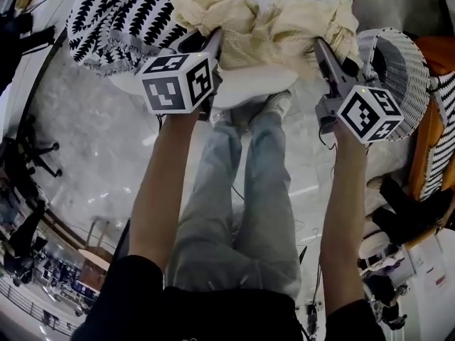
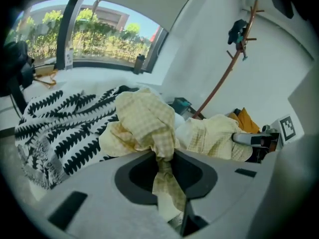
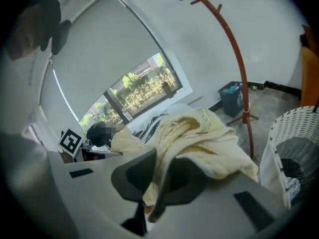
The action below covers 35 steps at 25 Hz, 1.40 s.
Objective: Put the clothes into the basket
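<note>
Head view: the 2 claws, left gripper point(image 1: 215, 40) and right gripper point(image 1: 321, 48), hold a pale yellow checked cloth garment point(image 1: 270, 23) between them, beside the white woven basket point(image 1: 398, 69).

Left gripper view: the jaws are clenched on a twisted fold of the garment point(image 2: 144, 123).

Right gripper view: the jaws pinch its edge, with the basket point(image 3: 294, 148) at the right.

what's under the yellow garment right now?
The rim of the white table shows just below the yellow garment, and a black-and-white patterned cloth lies to its left. Anything on the tabletop directly beneath the garment is covered.
</note>
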Available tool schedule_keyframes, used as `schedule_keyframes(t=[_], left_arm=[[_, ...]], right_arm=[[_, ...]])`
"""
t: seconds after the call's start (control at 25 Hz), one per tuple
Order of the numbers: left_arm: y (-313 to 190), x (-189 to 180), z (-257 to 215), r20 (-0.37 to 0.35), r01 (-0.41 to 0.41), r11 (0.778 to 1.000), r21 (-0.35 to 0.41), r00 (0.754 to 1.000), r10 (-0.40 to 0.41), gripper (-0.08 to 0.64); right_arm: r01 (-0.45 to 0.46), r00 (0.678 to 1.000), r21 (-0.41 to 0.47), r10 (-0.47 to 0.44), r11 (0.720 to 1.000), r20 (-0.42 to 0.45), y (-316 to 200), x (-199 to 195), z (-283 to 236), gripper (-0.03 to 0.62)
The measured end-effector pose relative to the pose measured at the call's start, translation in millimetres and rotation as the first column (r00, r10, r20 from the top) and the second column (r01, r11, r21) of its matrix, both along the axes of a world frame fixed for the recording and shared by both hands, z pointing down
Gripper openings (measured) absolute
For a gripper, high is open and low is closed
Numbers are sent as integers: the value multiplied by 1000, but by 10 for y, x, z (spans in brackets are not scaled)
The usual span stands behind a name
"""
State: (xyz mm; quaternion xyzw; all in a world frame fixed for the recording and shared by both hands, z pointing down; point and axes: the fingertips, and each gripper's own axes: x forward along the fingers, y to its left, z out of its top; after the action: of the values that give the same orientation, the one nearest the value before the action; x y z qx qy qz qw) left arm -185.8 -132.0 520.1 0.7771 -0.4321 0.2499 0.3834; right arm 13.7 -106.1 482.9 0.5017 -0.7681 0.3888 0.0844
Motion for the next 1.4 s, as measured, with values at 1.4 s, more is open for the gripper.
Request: schedule_keyframes(t=[1.4], left_arm=[[1255,5616,-549,-43,-812,579,75,578,815,77]], right_arm=[[-623,756,30,612,781,-232,2097,4130,-341,38]])
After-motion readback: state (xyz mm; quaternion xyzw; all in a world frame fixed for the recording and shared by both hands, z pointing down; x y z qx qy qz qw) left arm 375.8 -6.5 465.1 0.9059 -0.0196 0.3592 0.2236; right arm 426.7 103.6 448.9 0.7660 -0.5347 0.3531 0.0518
